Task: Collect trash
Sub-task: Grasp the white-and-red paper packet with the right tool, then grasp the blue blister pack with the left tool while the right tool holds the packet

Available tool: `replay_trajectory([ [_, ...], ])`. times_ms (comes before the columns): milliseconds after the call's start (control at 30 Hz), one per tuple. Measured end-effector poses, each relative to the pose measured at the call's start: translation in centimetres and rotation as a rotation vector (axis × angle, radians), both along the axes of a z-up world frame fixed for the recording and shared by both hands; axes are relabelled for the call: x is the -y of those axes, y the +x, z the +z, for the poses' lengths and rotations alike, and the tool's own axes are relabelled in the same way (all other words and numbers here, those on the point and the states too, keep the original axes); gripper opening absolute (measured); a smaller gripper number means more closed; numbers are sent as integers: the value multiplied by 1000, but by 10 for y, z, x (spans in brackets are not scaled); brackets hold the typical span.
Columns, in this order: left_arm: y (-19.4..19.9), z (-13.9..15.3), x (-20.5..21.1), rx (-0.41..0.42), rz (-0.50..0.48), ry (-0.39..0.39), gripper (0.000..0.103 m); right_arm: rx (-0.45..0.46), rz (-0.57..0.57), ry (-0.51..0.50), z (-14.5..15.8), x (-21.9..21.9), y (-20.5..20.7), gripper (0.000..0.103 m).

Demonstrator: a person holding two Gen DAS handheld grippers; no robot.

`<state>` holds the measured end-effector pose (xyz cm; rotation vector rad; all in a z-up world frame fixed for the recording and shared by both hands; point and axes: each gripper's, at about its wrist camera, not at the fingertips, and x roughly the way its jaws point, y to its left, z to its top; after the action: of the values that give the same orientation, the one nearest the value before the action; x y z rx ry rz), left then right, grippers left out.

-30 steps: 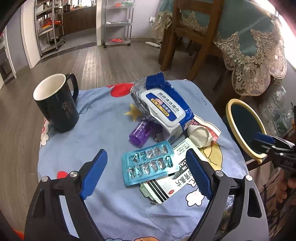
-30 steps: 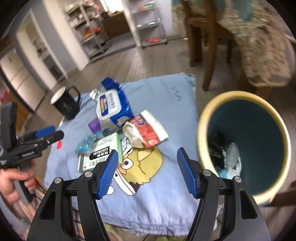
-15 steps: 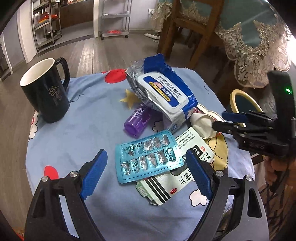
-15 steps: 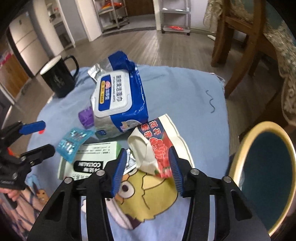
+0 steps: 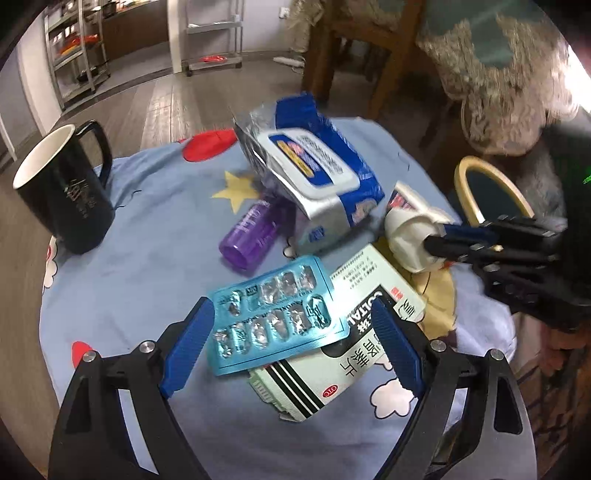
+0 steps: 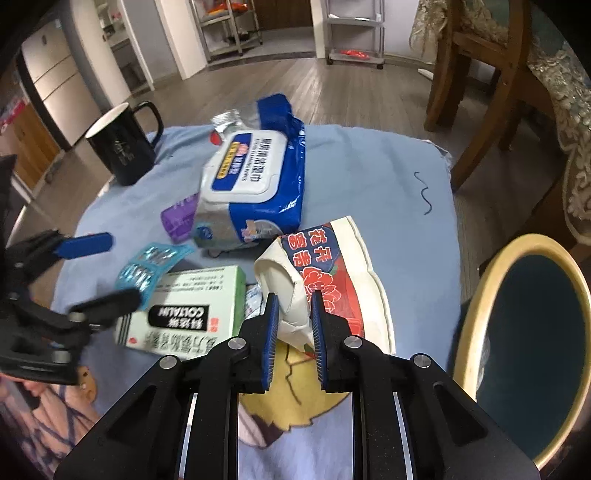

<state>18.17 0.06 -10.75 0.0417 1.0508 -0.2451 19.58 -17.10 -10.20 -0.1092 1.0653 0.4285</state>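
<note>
The crumpled white wrapper, printed with red flowers and blue lettering, lies at the near right of the blue cartoon-print cloth, just beside the yellow-rimmed bin. The right gripper is clenched on the wrapper's white folded end, its blue pads pressed against either side. The left gripper stands released, its fingers spread on either side of the blister pack, apparently not touching it, though the blur makes that hard to judge.

The cloth covers a small table on a wooden floor, with a wooden chair and metal shelving beyond.

On the cloth: one wrapper, one blister pack overlapping one green medicine box, one purple bottle lying on its side, one wet-wipes pack and one black mug standing upright.
</note>
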Motion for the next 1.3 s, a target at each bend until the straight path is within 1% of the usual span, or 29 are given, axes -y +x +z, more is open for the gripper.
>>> replay_trajectory([
  [100, 4, -13, 12, -26, -16, 77, 84, 2, 1, -5, 3, 3, -10, 19],
  [167, 7, -19, 16, -36, -13, 104, 83, 3, -12, 13, 7, 9, -17, 19],
  [233, 7, -22, 17, -36, -8, 124, 77, 9, -17, 25, 11, 12, -23, 19],
  [267, 7, -22, 17, -37, -6, 117, 70, 15, -21, 33, 14, 15, -28, 19],
  [300, 7, -20, 16, -38, -1, 106, 59, 19, -23, 40, 17, 16, -30, 19],
  [400, 4, -14, 10, -28, 4, 89, 46, 37, -26, 62, 26, 18, -40, 19],
  [433, 2, -10, 9, -18, 4, 81, 44, 42, -27, 70, 29, 19, -43, 19],
  [467, 0, -8, 8, -14, 3, 81, 37, 48, -30, 81, 33, 21, -46, 19],
  [600, -10, 4, 0, 10, 27, 59, 36, 62, -42, 110, 42, 26, -54, 19],
  [800, -27, 35, -18, 83, 80, 43, 35, 90, -62, 145, 55, 36, -64, 19],
  [867, -32, 42, -26, 100, 108, 23, 35, 98, -69, 153, 58, 39, -67, 19],
  [933, -33, 47, -33, 107, 136, -16, 35, 104, -75, 158, 60, 41, -69, 19],
  [1000, -35, 52, -36, 119, 147, -37, 35, 111, -85, 167, 63, 45, -71, 19],
  [1100, -36, 61, -33, 146, 146, -56, 35, 125, -102, 178, 67, 51, -73, 19],
  [1300, -34, 73, -8, 176, 91, -75, 35, 150, -152, 183, 73, 71, -81, 19],
])
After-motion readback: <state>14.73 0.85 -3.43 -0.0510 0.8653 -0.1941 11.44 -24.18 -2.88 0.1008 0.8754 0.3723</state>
